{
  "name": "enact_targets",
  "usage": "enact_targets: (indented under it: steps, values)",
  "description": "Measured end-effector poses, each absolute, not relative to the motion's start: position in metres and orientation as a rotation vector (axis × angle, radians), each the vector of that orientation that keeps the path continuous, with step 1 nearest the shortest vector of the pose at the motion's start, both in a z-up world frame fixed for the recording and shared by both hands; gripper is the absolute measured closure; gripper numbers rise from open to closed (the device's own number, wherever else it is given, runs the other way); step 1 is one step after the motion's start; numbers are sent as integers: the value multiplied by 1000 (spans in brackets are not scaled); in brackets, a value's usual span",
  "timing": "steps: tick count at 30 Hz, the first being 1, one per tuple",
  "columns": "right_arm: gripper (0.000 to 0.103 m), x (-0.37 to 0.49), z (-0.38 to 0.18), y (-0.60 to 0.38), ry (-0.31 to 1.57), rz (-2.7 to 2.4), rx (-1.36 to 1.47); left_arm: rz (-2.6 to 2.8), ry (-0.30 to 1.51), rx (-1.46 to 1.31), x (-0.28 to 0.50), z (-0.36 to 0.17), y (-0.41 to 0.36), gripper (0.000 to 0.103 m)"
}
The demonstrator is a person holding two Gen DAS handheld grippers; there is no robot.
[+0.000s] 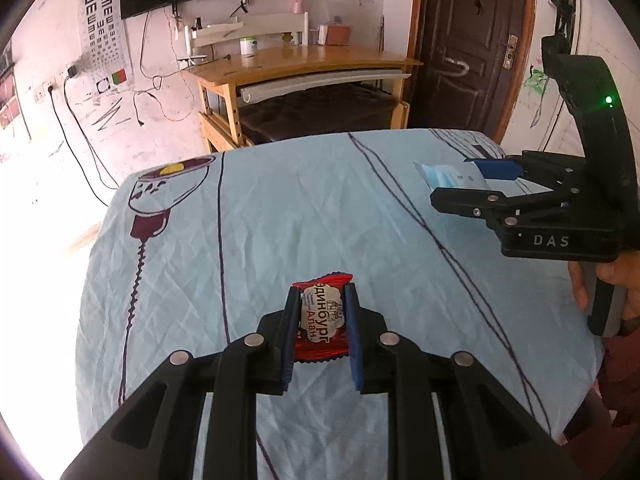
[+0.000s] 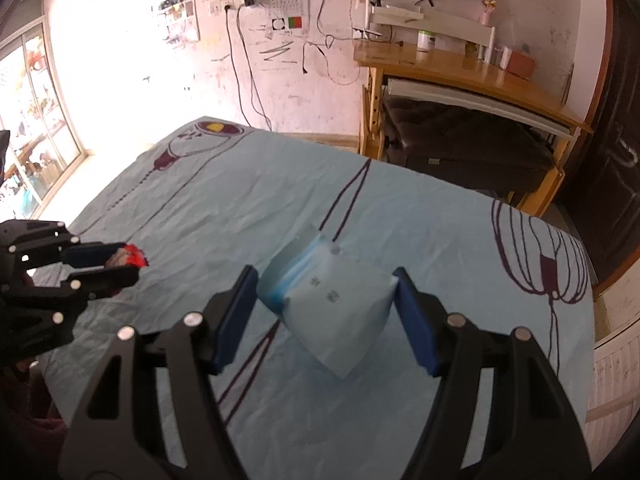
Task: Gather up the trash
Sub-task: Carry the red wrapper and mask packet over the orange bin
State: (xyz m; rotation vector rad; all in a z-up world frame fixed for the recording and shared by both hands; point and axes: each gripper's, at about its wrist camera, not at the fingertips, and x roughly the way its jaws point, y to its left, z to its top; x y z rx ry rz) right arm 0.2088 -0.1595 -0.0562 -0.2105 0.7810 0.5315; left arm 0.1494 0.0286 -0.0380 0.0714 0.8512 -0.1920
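My left gripper [image 1: 322, 300] is shut on a red snack wrapper [image 1: 322, 316] with a white label, held above the light blue bed sheet [image 1: 280, 220]. It also shows at the left of the right wrist view [image 2: 116, 262], with the red wrapper [image 2: 134, 258] sticking out between its fingers. My right gripper [image 2: 326, 288] is shut on a pale blue-and-white tissue packet [image 2: 336, 308], which spans its blue pads and hangs over the sheet [image 2: 280, 192]. In the left wrist view the right gripper [image 1: 476, 182] is at the right with the packet [image 1: 452, 176] in it.
A wooden desk [image 1: 304, 64] with jars and a chair stands beyond the bed's far edge. A dark door [image 1: 468, 44] is at the back right. Cables hang on the pink wall [image 1: 132, 92]. A bright window [image 2: 36, 112] is on the left.
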Motion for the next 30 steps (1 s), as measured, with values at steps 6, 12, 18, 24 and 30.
enact_targets:
  steps: [6,12,18,24,30]
  values:
    - [38,195,-45,-176,751,522,-192,-194,828,94,139,-27,15,86]
    - [38,182,-38,-199,727,495,-164,-210,805,115,133,-17,-2,86]
    - [38,168,-31,-231,707,450,-129,-233,781,141,128,-6,-25,86]
    - [38,154,-27,-266,686,400,-89,-259,764,177,124,0,-51,86]
    - [38,141,-25,-301,669,354,-49,-283,751,198,121,4,-72,86]
